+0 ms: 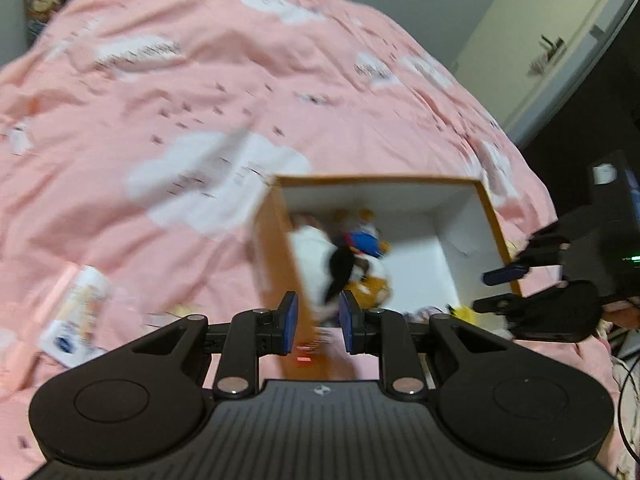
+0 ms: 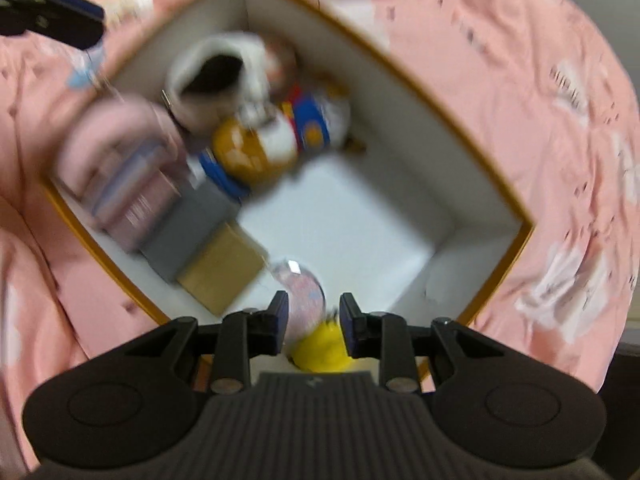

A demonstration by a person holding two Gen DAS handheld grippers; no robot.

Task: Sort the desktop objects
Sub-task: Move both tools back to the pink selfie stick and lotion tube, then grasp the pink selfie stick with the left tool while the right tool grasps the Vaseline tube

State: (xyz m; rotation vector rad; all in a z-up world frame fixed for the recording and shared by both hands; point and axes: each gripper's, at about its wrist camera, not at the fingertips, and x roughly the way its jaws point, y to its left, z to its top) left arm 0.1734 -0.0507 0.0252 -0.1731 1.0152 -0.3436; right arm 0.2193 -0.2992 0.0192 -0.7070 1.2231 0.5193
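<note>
An orange-rimmed box [image 1: 376,178] [image 2: 400,72] with white walls sits on a pink bedspread. It holds plush toys [image 2: 256,148] [image 1: 360,248], a pink pouch [image 2: 120,160], a grey box [image 2: 188,224] and a small cardboard box [image 2: 224,280]. My right gripper [image 2: 314,320] [image 1: 480,290] hangs over the box's near corner, open, its pads touching nothing. Through its gap I see a yellow-based clear globe toy [image 2: 320,350] [image 1: 464,313] lying in that corner. My left gripper [image 1: 319,320] [image 2: 98,28] is beside the box's left wall, shut and empty. A white tube [image 1: 78,312] lies on the bedspread, left.
The pink bedspread [image 1: 200,92] with white cloud prints spreads around the box. Dark equipment with a green light [image 1: 634,258] stands at the right edge of the left wrist view. A pale door [image 1: 552,40] is behind it. Both views are motion-blurred.
</note>
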